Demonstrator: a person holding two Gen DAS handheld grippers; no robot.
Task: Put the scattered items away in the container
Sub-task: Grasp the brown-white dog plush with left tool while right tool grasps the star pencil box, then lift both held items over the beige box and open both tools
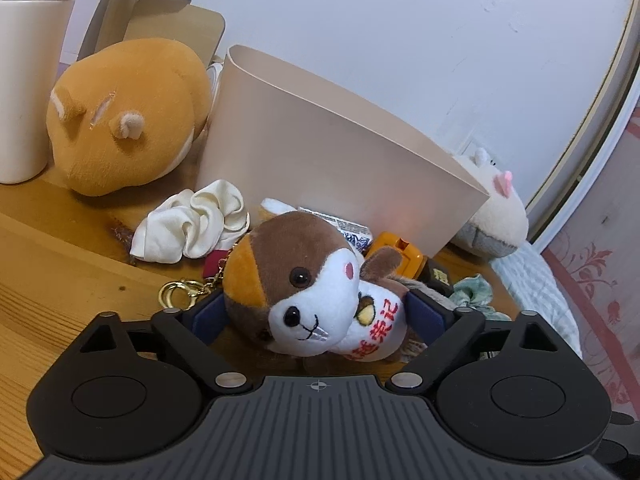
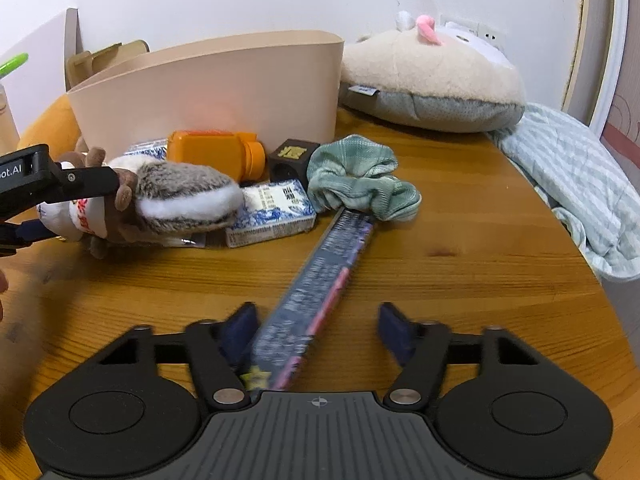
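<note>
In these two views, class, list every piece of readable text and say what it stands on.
"荣记", red characters on the squirrel plush's bib; those below are hidden.
"ot.AI", cut off, on the left tongs.
Blue-and-white tissue pack: print too small to read.
Dark cube: gold mark unreadable.
Long dark box: blurred.

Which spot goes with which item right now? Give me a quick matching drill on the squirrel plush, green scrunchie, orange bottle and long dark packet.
Items:
1. squirrel plush
2. green scrunchie
3. orange bottle
4. long dark packet

Places:
A. lying on its side against the beige container
B. between the open jaws of the right gripper
C. between the jaws of the left gripper
D. on the packet's far end

Pairs: 1-C, 2-D, 3-A, 4-B
</note>
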